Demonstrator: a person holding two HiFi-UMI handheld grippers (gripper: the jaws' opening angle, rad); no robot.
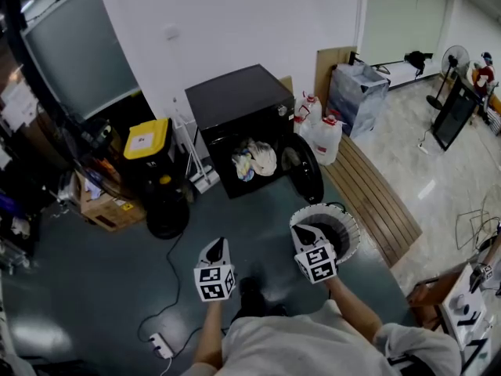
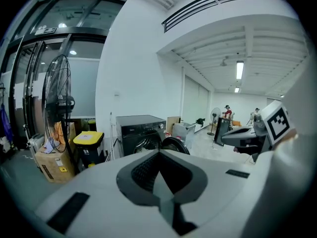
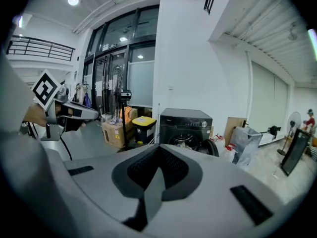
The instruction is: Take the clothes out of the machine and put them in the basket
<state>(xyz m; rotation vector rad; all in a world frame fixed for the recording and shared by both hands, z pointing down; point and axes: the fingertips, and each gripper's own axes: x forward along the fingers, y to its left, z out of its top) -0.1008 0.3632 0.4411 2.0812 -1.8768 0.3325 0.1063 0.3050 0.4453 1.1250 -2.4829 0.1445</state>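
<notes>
One black washing machine (image 1: 239,108), one white basket (image 1: 351,230) near right, two white jugs (image 1: 326,138) right of the machine, one yellow-lidded bin (image 1: 148,140) left, one fan (image 1: 452,59) far right.

The machine (image 1: 235,100) is black, the bin lid (image 1: 147,139) yellow.

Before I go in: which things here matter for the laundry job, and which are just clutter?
Job:
washing machine, door open
clothes in its drum
white basket on the floor

Clutter:
yellow-lidded bin
cardboard box
white jugs
power strip
</notes>
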